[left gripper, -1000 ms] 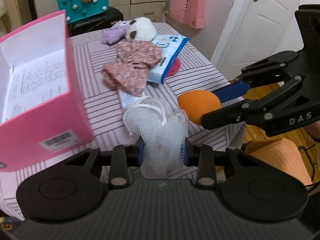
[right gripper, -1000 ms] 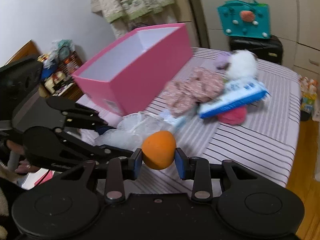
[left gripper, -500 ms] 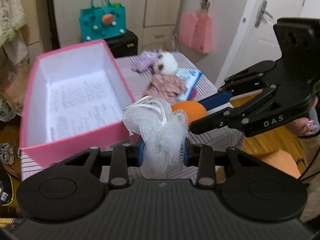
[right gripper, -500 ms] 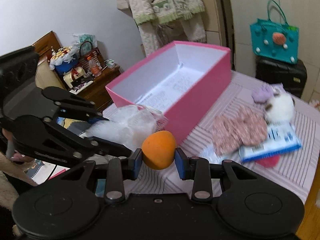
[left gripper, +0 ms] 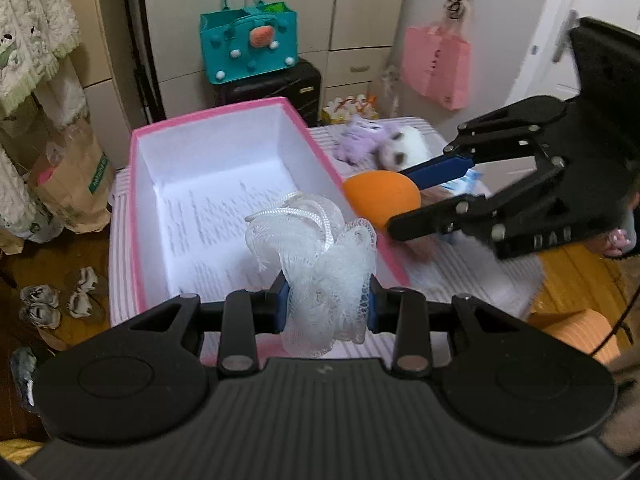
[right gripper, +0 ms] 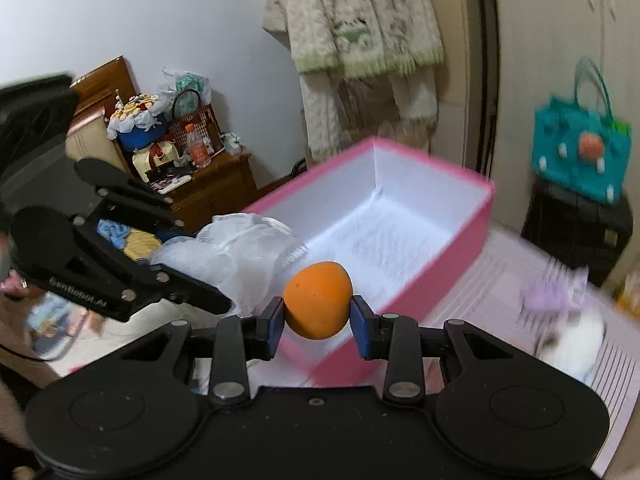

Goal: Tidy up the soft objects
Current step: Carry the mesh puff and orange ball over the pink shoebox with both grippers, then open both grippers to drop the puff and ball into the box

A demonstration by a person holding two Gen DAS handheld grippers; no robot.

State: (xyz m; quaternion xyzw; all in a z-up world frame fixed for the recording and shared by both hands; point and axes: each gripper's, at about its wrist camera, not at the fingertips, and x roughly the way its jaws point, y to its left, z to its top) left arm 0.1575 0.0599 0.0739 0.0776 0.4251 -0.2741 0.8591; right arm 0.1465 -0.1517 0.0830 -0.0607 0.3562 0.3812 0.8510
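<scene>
A teal handbag (left gripper: 249, 42) with pale dots and an orange pom-pom stands on a black suitcase (left gripper: 276, 84) against the beige cabinets (left gripper: 360, 8) beyond the desk's far edge; a pink paper bag (left gripper: 436, 65) hangs near the white door (left gripper: 592, 0), right of the cabinets; cream knitted garments with green trim (right gripper: 360, 32) hang on the wall beyond the desk's left edge; below them on the floor stands a brown paper bag (left gripper: 76, 184); grey slippers (left gripper: 56, 302) lie on the wooden floor (left gripper: 24, 264) near that edge; a wooden side cabinet (right gripper: 216, 184) carries a woven basket (right gripper: 196, 120) and a bottle with an orange label (right gripper: 196, 148).
</scene>
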